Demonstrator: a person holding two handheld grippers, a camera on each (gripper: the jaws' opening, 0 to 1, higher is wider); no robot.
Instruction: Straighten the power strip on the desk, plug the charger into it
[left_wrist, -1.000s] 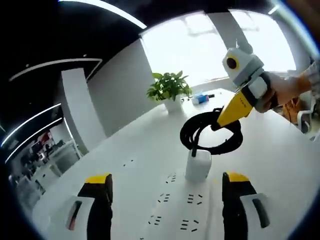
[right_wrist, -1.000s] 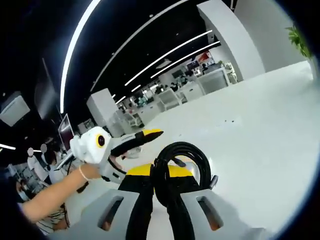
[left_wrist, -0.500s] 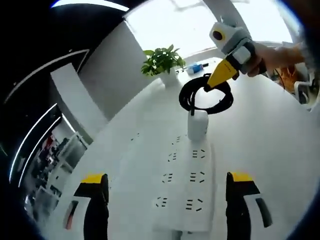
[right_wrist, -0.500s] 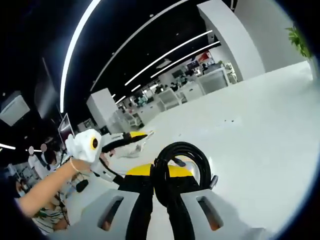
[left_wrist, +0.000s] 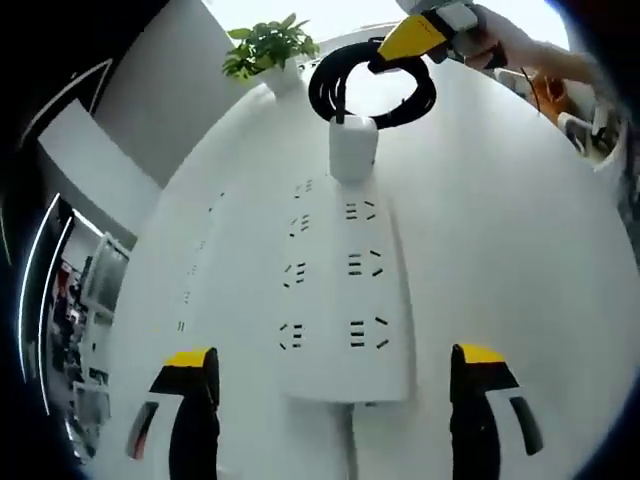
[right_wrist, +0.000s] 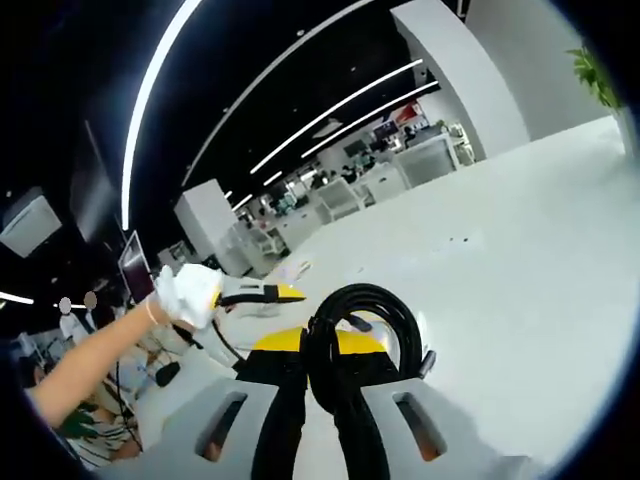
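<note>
A white power strip (left_wrist: 340, 285) lies flat on the white desk (left_wrist: 500, 230), running away from me between my left gripper's (left_wrist: 335, 352) open jaws. A white charger (left_wrist: 353, 150) stands upright on the strip's far end. Its black coiled cable (left_wrist: 372, 80) rises behind it, and my right gripper (left_wrist: 410, 35) is shut on that coil. In the right gripper view the cable loop (right_wrist: 368, 305) sticks out from between the closed jaws of the right gripper (right_wrist: 320, 350). The left gripper (right_wrist: 262, 292), held by a hand, shows there at the left, over the desk.
A potted green plant (left_wrist: 268, 45) stands at the desk's far edge beyond the cable. The strip's own cord (left_wrist: 350, 440) leaves its near end toward me. Office desks and chairs (right_wrist: 400, 160) fill the room behind the desk.
The left gripper view has drawn back and tilted down, so the strip's whole length now shows. In the right gripper view the left gripper has moved away. The right gripper still holds the cable.
</note>
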